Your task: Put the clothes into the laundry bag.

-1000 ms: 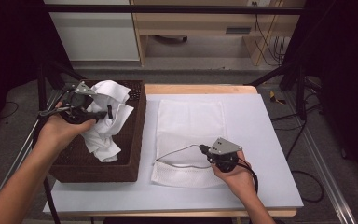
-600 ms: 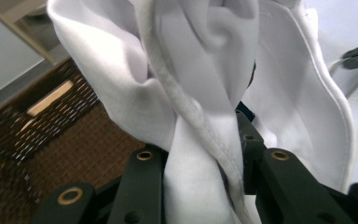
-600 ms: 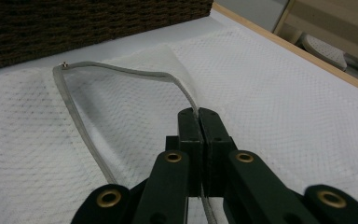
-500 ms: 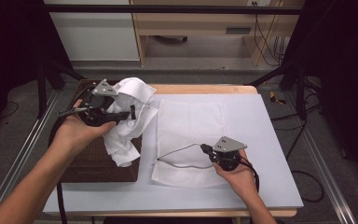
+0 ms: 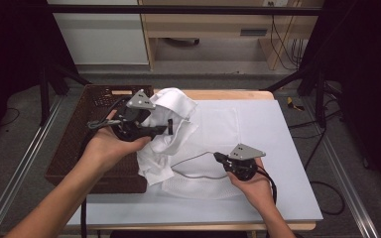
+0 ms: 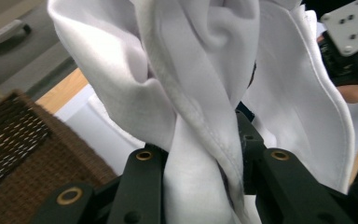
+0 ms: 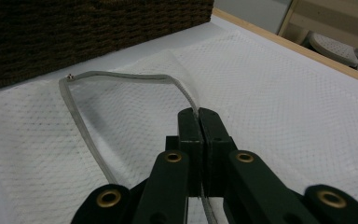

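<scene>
Left gripper (image 5: 167, 130): jaws pinch a bunched fold of white woven cloth (image 5: 171, 131), hemmed edge running between them. The cloth hangs in soft, crumpled folds over the seam between the brown wicker basket (image 5: 74, 153) and the surface (image 5: 287, 148).

Right gripper (image 5: 217, 157): jaws pressed together on the grey zipper band of a white mesh bag (image 5: 213, 129), holding its mouth lifted in a loop. The bag lies flat on the pale surface, fine netted texture, just beside the basket.
</scene>
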Demonstrator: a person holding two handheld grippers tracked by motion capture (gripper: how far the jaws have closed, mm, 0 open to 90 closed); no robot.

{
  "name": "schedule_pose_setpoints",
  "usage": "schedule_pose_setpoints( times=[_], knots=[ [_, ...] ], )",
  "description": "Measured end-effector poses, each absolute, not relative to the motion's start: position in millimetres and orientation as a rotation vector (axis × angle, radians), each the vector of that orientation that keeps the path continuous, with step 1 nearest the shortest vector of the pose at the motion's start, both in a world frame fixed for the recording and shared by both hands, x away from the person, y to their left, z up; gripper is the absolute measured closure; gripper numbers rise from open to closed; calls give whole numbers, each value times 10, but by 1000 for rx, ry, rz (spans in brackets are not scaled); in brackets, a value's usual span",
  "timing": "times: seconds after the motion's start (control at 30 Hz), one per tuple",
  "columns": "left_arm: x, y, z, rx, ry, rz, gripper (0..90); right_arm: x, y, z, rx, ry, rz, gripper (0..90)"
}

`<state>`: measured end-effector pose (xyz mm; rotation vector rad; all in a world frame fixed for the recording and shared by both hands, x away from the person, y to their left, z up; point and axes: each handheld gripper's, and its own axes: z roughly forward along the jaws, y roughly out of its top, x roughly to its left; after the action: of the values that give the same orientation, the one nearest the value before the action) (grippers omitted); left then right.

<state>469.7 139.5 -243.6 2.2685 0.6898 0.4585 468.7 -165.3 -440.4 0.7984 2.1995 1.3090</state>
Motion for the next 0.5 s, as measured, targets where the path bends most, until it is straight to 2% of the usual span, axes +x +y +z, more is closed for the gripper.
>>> schedule_pose_setpoints(
  times=[0.5],
  knots=[
    [4607,936,-2747,2271,618,350,696,4745,-1764,-4412,883,2175,1391,890]
  ],
)
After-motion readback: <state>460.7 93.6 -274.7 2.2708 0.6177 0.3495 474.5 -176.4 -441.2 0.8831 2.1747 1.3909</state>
